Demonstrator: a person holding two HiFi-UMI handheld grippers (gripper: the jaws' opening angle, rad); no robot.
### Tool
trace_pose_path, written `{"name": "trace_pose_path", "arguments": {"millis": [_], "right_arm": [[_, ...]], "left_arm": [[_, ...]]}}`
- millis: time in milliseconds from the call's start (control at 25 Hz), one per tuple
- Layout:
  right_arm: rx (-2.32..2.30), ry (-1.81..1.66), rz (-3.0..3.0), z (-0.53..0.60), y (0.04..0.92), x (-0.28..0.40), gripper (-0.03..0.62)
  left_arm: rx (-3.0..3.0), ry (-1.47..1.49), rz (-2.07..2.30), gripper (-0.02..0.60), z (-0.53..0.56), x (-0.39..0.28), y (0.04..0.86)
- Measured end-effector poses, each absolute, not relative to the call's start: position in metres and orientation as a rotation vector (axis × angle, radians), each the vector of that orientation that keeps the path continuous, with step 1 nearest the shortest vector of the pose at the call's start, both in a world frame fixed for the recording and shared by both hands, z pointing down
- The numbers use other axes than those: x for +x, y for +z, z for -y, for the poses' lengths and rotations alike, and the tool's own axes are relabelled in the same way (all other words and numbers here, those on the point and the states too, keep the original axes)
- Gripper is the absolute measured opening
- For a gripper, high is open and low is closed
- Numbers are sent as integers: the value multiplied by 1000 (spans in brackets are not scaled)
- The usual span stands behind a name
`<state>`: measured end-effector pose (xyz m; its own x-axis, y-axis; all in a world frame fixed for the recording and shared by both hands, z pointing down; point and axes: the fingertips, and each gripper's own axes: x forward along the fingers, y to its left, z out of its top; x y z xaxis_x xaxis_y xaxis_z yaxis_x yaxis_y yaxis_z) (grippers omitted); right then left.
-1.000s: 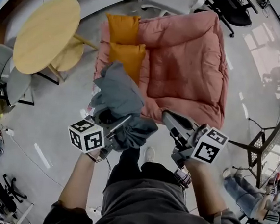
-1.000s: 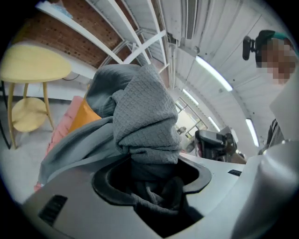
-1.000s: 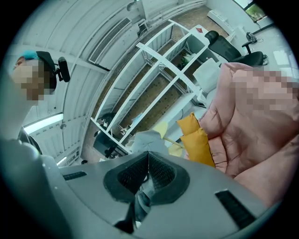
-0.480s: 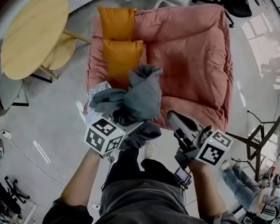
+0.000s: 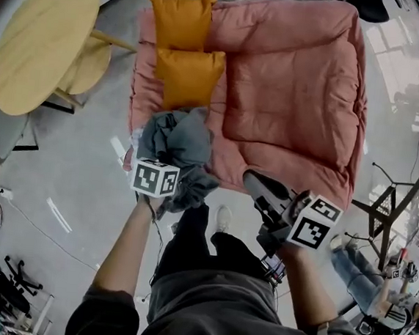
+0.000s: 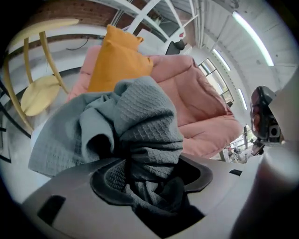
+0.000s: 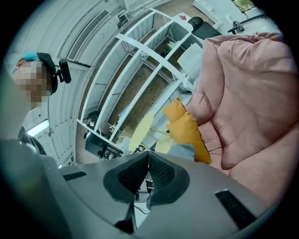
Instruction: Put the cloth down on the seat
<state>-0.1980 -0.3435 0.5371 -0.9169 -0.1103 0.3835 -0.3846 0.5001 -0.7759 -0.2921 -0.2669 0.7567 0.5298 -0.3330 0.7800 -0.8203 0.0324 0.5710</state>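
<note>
Left gripper [image 6: 148, 184]: jaws opening, yet clasped about a bunched grey waffle-weave cloth [image 5: 175, 138] that fills the gap between the pads.

Cloth: crumpled into a heap rising out of the jaws, one fold drooping below the gripper toward the grey floor [image 5: 83, 180]; seen from the head view over the front left corner of the pink padded seat [image 5: 290, 97], just before the nearer of two orange cushions [image 5: 191, 77].

Contact with seat: not possible to tell (cloth overlaps the seat's edge from above, but the underside is hidden).

Right gripper [image 7: 148, 175]: clenched, pads meeting, nothing between them; held off the seat's front edge, well apart from the cloth and to its right.

Seat: broad, quilted, spread low on the floor, both cushions stacked one behind the other along its left side.

Surroundings: round pale wooden table [image 5: 41, 36] left of the seat, apart from it.

Arms: both forearms reaching forward from the bottom of the head view, a marker cube on each gripper.
</note>
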Motion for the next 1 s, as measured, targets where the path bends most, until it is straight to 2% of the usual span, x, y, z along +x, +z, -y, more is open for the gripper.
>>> {"name": "trace_pose_path", "arguments": {"millis": [120,280,360,760,1000], "right_arm": [[411,1384,2448,342,543,-204,15],[405,1386,2436,338,546,-206,15],[400,1389,2436,335,546,-208,15],[367,1362,2491,319,522,-209,15],[336,1323,2546,306,493,-196,15]], "left_arm": [[1528,530,1030,298,267,-296,773],[1527,547,1058,375,267,-295,781],[1556,560,1081,386,265,-295,774],[1660,516,1258,390,255,-313,698],[1723,425,1314,376,251,-300,640]]}}
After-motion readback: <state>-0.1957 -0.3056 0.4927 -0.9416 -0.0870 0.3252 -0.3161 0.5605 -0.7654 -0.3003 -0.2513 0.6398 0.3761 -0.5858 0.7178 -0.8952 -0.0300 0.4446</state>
